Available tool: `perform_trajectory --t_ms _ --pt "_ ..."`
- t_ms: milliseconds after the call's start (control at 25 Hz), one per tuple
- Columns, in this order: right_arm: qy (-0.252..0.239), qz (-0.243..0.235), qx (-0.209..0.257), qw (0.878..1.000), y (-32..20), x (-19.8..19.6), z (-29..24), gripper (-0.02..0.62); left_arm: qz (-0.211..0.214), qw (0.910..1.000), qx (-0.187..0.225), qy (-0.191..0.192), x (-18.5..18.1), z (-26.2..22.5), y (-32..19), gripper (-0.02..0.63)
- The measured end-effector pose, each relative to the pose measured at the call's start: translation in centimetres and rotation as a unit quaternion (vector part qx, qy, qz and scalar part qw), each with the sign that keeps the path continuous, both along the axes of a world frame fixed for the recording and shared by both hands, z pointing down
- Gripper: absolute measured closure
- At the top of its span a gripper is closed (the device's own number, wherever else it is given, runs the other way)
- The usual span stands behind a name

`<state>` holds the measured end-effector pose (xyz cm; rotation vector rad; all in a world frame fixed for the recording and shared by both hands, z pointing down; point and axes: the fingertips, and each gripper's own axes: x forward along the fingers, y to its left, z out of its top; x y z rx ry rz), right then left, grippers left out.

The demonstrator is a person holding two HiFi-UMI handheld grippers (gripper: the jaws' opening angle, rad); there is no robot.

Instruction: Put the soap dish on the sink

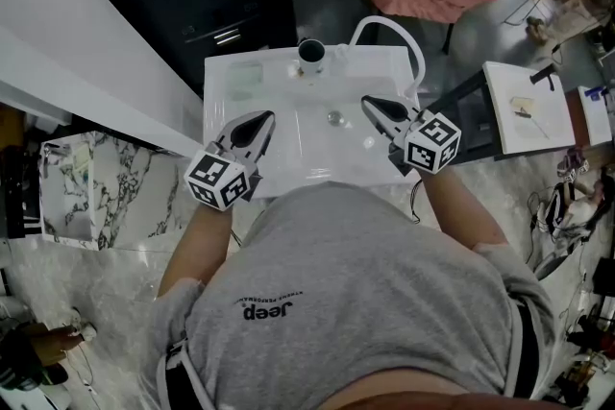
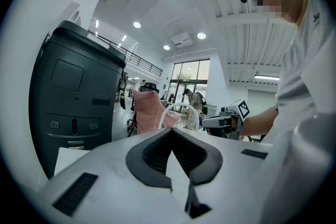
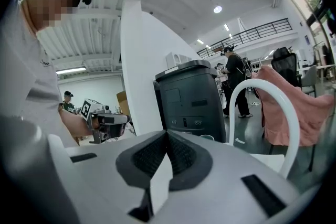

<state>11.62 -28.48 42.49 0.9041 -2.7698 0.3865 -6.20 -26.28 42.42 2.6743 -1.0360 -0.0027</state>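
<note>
Left gripper (image 1: 261, 120) and right gripper (image 1: 370, 103) hover empty, jaws together, over the sink (image 1: 216, 122); a careless sweep could knock the soap dish (image 1: 245, 78) off its far-left corner

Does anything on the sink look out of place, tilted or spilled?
Nothing stands out. The soap dish lies flat at the far left corner of the sink, the dark cup stands upright beside the faucet, and no spill shows.

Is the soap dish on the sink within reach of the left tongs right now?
Probably yes: the soap dish sits just beyond the left tongs, nothing lies between them, though the shut tongs must open first.
</note>
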Motion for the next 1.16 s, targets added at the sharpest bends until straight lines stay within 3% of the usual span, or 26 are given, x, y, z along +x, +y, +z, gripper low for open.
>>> perform_trajectory --t_ms 1160 --pt "0.024 -0.01 0.016 1.0 -0.1 -0.35 -0.02 0.544 0.003 1.0 0.005 -0.005 -0.25 -0.11 -0.17 0.592"
